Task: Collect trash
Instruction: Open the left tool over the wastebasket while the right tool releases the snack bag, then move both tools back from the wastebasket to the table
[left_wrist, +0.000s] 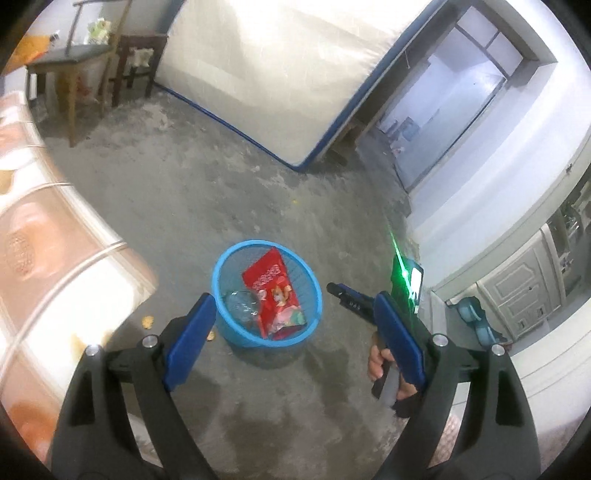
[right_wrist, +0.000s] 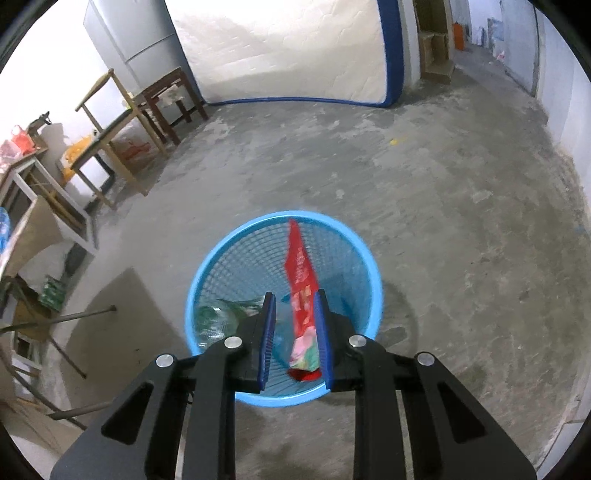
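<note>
Both grippers hung over the blue basket, trash already inside.
The left gripper (left_wrist: 295, 325) was spread wide and empty; the right gripper (right_wrist: 295, 332) had its jaws narrowly parted, gripping nothing. Below, the blue mesh basket (right_wrist: 236, 240) on the concrete floor (right_wrist: 443, 221) held a red snack wrapper (right_wrist: 301, 273) and a crumpled clear bottle (right_wrist: 218, 321).

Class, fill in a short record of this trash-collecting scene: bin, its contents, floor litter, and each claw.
bin: blue mesh basket on the concrete floor
contents: red snack wrapper, clear plastic bottle
floor litter: small yellowish scraps beside the basket
left claw: open, empty
right claw: jaws narrowly apart above the basket, gripping nothing
</note>
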